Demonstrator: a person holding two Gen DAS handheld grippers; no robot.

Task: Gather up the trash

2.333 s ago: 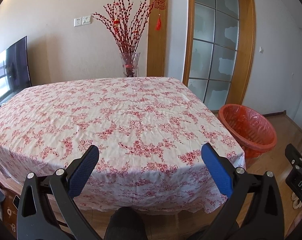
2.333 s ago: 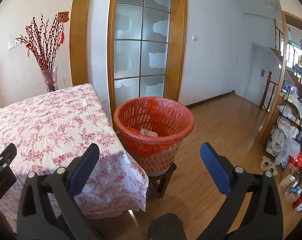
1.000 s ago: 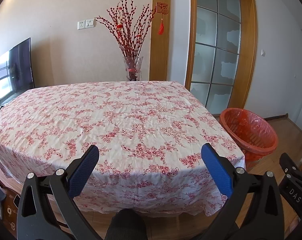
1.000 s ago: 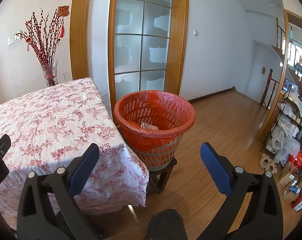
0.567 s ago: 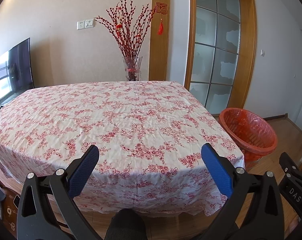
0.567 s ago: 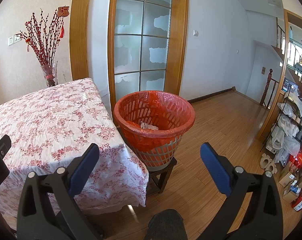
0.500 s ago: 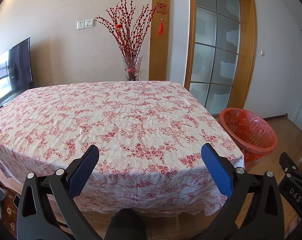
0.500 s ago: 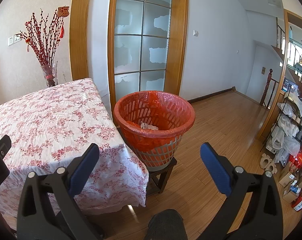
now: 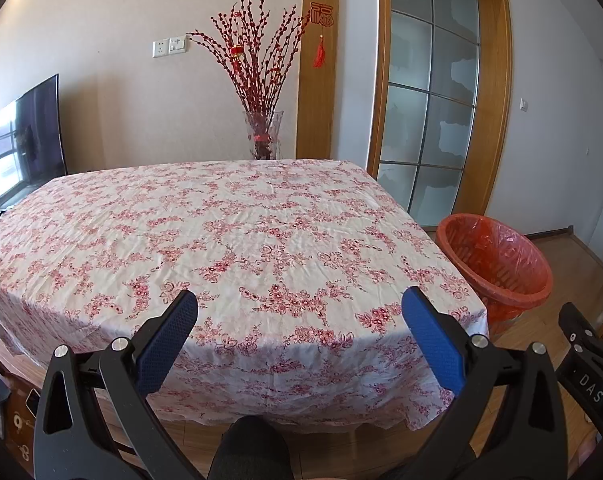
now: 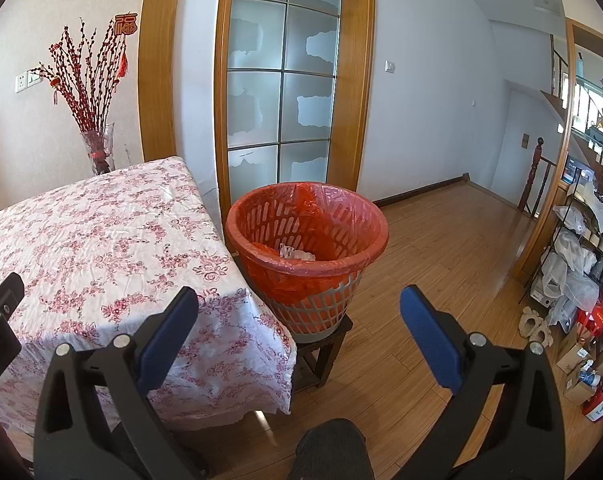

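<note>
A red-lined plastic waste basket (image 10: 307,240) stands on a small dark stool beside the table's right corner; pale crumpled trash (image 10: 295,254) lies inside it. The same basket (image 9: 497,264) shows at the right of the left wrist view. My left gripper (image 9: 299,328) hangs open in front of the near edge of the flower-print tablecloth (image 9: 221,232), holding nothing. My right gripper (image 10: 299,326) is open too, held back from the basket and a little above its rim. No loose trash shows on the cloth.
A glass vase of red branches (image 9: 261,136) stands behind the table's far edge, a TV (image 9: 21,140) at left. A frosted glass door (image 10: 281,80) is behind the basket. Shelves with bags and boxes (image 10: 581,280) line the right wall. A dark knee (image 10: 329,448) shows below.
Since 2.3 s ago both views have pulled back and risen slightly, so table and basket sit a little lower and farther. Over the last second nothing has visibly moved.
</note>
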